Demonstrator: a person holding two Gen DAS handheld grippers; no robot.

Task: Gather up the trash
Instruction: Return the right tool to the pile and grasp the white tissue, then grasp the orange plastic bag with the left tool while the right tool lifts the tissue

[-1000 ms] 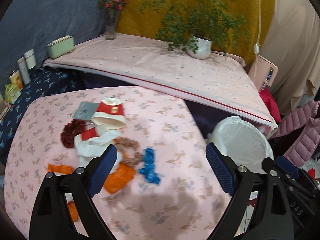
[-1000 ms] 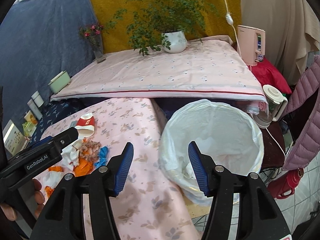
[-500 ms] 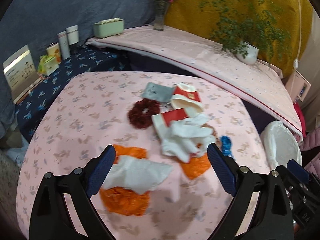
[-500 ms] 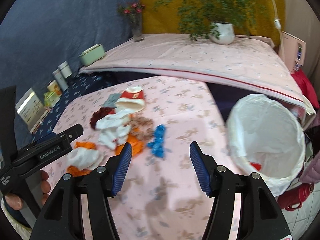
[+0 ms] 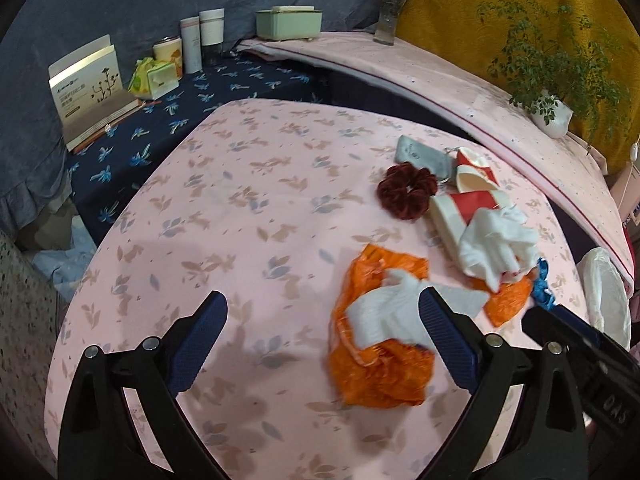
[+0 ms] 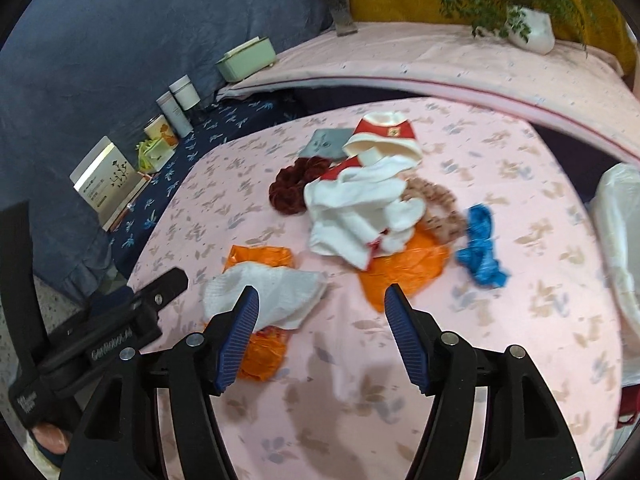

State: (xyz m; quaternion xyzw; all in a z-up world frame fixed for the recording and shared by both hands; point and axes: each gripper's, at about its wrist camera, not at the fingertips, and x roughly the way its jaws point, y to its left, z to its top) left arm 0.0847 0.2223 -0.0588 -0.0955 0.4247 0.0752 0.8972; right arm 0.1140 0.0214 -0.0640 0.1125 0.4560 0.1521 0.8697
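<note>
Floral pink table (image 5: 248, 200): wrappers (image 5: 380, 364), tissues (image 6: 360, 204), scrunchie (image 5: 408, 190).

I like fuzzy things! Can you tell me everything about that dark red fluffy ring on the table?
The dark red velvety scrunchie is a soft, ruffled fabric ring with a small hole in the middle. It lies flat on the pink floral tablecloth. It sits at the far side of the pile, just in front of the flat grey pouch and beside the red and cream slipper, whose edge it seems to touch. No tongs are touching it.
</note>
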